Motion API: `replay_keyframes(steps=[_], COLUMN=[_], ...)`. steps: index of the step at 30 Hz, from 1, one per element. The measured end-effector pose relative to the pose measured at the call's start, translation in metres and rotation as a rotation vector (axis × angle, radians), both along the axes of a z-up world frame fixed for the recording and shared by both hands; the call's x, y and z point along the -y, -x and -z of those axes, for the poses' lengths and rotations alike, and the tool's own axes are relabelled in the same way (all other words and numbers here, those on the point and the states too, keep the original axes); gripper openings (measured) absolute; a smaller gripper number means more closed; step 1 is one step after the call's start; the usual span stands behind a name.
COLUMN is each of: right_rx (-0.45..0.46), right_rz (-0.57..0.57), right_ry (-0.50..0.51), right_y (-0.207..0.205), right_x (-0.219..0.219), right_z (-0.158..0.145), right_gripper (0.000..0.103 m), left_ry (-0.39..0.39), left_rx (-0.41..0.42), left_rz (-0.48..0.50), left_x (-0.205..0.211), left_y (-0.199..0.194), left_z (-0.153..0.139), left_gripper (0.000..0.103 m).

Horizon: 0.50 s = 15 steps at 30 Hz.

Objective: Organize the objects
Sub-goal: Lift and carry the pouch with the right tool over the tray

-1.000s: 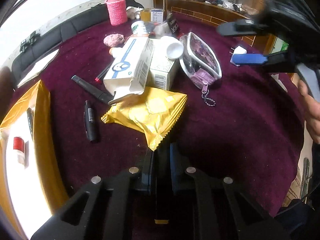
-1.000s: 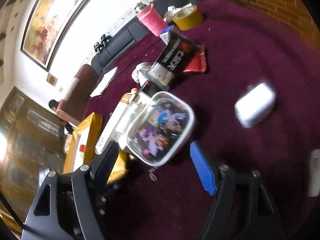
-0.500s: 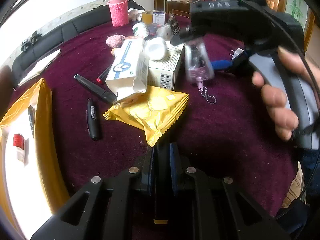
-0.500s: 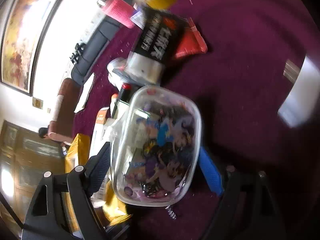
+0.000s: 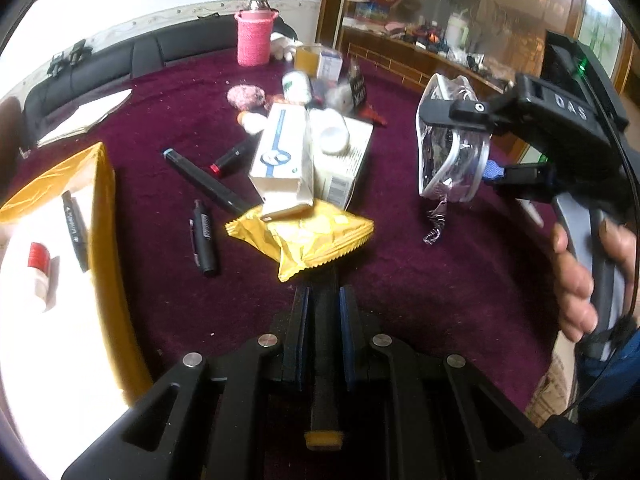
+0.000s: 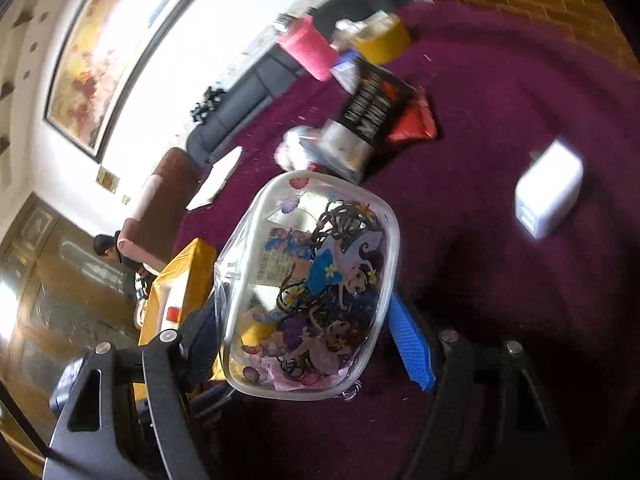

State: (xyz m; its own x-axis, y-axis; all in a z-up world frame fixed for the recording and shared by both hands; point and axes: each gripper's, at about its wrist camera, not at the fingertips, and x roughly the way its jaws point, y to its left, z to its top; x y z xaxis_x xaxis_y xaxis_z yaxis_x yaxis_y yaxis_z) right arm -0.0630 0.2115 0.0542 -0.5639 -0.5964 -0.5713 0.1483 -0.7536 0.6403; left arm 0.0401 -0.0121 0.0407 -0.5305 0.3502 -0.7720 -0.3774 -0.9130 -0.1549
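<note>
A clear zip pouch (image 6: 308, 292) with cartoon prints hangs off the purple table, and my right gripper (image 6: 304, 328) is shut on it, one finger on each side. The left wrist view shows the same pouch (image 5: 452, 152) held up at the right by the right gripper (image 5: 476, 140), its chain dangling, with a hand on the handle. My left gripper (image 5: 324, 292) is low and near, shut on a thin black marker (image 5: 324, 360) with a yellow end. Just past its tips lies a yellow snack packet (image 5: 308, 236).
A yellow tray (image 5: 104, 208) at the left holds a black pen (image 5: 74, 228) and a red-capped tube (image 5: 38, 272). White boxes (image 5: 280, 156), two black markers (image 5: 204, 240), a pink bottle (image 5: 252, 40) and a black packet (image 6: 372, 112) clutter the middle. A white charger (image 6: 548, 188) lies right.
The right gripper came in around the pouch, took hold of it and lifted it off the table. The left gripper stayed shut and rose a little.
</note>
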Motion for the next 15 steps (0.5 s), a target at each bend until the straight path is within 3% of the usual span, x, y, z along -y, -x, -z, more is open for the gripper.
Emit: replay_keyframes(steps=[6,15], right_rx=[-0.088,-0.076], right_rz=[-0.065,-0.107], right_ry=[-0.014,-0.019], right_y=[-0.018,-0.022], right_x=[0.028,0.044], right_z=[-0.021,-0.013], right_gripper=[0.075,0.075], left_ry=[-0.029,0.097], left_rx=[-0.014,0.079], left_rz=[-0.009,0.031], left_x=[0.014,-0.008], left_y=[-0.012,-0.011], left_z=[-0.013,0.018], left_gripper=[0.012,0.012])
